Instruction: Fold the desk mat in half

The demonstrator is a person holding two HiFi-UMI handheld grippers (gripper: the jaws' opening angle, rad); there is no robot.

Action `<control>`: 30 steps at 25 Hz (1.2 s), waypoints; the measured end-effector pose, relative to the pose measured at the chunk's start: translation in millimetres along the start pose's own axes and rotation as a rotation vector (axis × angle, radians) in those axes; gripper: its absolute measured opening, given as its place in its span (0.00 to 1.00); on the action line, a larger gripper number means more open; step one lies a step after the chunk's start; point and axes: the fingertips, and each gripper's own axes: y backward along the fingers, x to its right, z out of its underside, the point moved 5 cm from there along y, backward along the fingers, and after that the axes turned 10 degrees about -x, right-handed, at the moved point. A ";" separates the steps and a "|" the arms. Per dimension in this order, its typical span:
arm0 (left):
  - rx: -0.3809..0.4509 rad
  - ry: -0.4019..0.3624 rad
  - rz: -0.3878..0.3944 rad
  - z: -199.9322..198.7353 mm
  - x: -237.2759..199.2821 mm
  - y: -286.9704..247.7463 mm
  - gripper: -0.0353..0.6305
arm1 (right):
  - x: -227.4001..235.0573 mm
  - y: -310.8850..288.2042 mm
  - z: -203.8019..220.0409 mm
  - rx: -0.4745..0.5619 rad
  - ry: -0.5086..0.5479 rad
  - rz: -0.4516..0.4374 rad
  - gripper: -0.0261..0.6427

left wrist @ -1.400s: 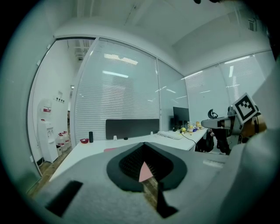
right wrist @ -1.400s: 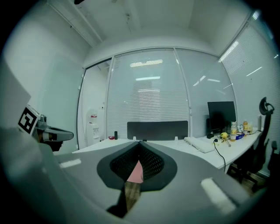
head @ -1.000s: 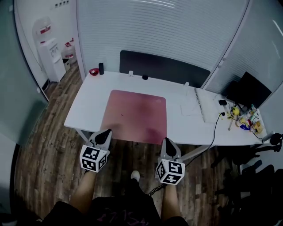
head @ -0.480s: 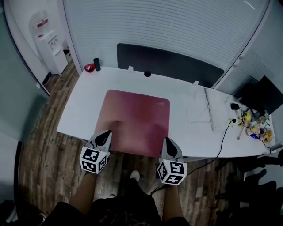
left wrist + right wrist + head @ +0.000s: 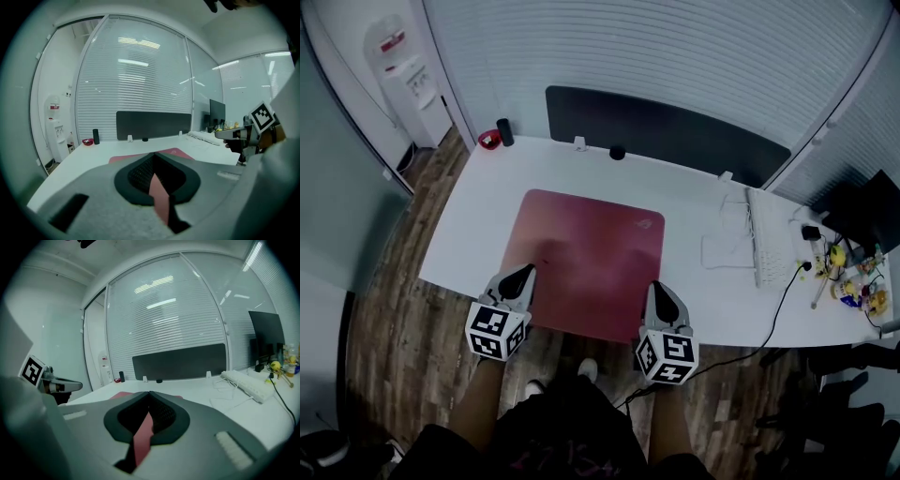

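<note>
My left hand-held gripper (image 5: 525, 274) is clamped on the near left corner of the dusky-pink rectangular desk mat (image 5: 586, 253); in the left gripper view a thin pink strip of it runs between the closed jaws (image 5: 157, 187). My right hand-held gripper (image 5: 657, 291) pinches the near right corner the same way, and its own view shows the pink edge caught between the jaws (image 5: 142, 430). The rest of the mat lies flat and unfolded on the white tabletop (image 5: 473, 230), its near edge along the tabletop's front edge. Behind the mat stands a long black divider panel (image 5: 666, 127). At the far left corner sit a small black cylinder (image 5: 504, 132) and a little red dish (image 5: 489, 141). A white keyboard (image 5: 766, 246) lies well to the right of the mat.
</note>
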 end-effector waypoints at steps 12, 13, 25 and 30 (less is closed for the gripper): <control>0.063 0.009 -0.033 -17.4 -25.0 21.0 0.05 | -22.1 -9.5 -28.4 0.039 0.012 -0.044 0.06; 0.070 0.008 -0.031 -21.0 -27.8 20.6 0.05 | -23.6 -9.8 -31.1 0.046 0.016 -0.038 0.06; 0.083 -0.024 0.026 -37.8 -51.6 9.5 0.05 | -40.2 -21.4 -43.1 0.063 0.032 0.007 0.05; 0.056 -0.037 0.041 -29.5 -53.1 2.9 0.05 | -42.2 -25.9 -36.9 0.046 0.031 0.021 0.05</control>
